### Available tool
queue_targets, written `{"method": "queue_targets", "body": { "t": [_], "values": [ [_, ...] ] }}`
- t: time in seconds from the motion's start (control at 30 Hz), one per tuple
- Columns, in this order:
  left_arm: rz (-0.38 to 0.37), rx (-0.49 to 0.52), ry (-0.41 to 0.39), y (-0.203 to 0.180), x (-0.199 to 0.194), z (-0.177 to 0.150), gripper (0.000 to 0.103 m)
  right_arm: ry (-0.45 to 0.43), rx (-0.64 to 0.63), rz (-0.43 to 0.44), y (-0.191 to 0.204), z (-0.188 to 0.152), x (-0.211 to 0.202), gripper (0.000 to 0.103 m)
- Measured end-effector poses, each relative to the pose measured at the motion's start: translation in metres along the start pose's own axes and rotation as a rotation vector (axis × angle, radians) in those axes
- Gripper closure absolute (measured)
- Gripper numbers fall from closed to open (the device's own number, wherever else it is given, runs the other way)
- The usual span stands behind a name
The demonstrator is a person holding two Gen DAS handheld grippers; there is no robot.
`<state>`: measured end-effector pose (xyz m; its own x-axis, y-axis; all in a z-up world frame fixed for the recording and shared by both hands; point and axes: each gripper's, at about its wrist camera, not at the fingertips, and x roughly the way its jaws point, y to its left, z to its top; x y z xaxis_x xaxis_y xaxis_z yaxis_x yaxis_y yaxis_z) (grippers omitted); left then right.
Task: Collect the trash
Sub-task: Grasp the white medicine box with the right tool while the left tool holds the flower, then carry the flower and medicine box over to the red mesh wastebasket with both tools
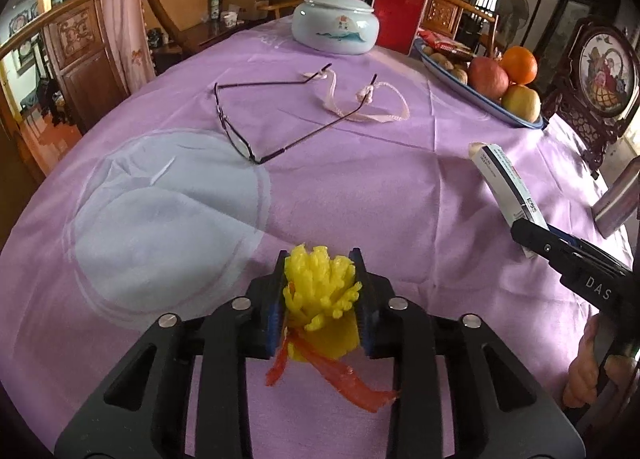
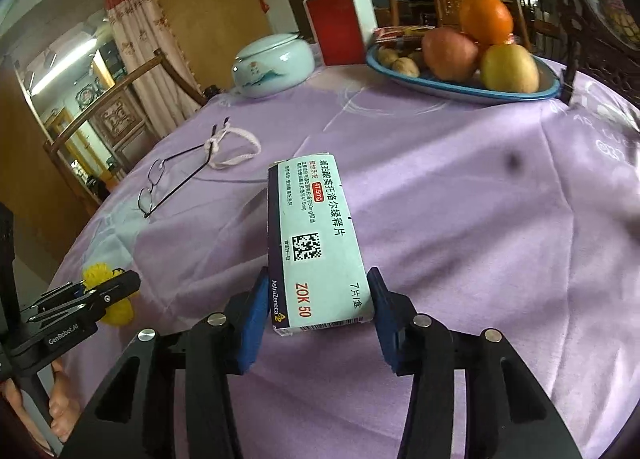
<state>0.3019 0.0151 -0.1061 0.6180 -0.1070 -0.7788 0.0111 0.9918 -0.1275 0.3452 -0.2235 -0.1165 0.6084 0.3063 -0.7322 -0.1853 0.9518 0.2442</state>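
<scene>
The left gripper, low in the frame's centre, clamped a yellow frilly wrapper. The right gripper, low centre, gripped a medicine box over the purple tablecloth.

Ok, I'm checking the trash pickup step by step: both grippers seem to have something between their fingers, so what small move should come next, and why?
Probably lift the right gripper a little to test its hold. The left gripper is already shut on the yellow pompom. The medicine box sits between the right gripper's blue pads, its far end still near the purple tablecloth, so a small lift would show whether the grip holds.
</scene>
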Motion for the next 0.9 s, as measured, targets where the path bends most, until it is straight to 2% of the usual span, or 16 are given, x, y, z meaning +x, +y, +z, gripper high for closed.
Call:
{"method": "queue_targets", "body": {
  "t": [0.2,0.37,0.5,0.63,0.7,0.9],
  "values": [
    [-0.017,-0.06,-0.025,0.012,-0.004,0.003,0.074,-0.021,0.006,-0.025,-0.004,-0.005,-0.015,0.055],
    [-0.02,-0.119,-0.03,0.025,-0.006,0.004,0.074,-0.069,0.016,-0.013,-0.003,-0.013,-0.044,0.055],
    [0.006,-0.1,-0.038,0.026,-0.011,-0.003,0.074,-0.109,0.011,-0.005,0.002,-0.025,-0.072,0.055],
    [-0.022,-0.085,-0.101,0.023,-0.03,-0.011,0.074,-0.149,0.002,-0.005,0.006,-0.04,-0.099,0.055],
    [-0.026,-0.092,-0.104,0.023,-0.032,-0.014,0.074,-0.174,-0.008,-0.016,0.007,-0.047,-0.112,0.055],
    [0.011,-0.081,-0.122,0.02,-0.043,-0.022,0.074,-0.208,0.011,-0.05,-0.006,-0.064,-0.138,0.055]
  ]
}}
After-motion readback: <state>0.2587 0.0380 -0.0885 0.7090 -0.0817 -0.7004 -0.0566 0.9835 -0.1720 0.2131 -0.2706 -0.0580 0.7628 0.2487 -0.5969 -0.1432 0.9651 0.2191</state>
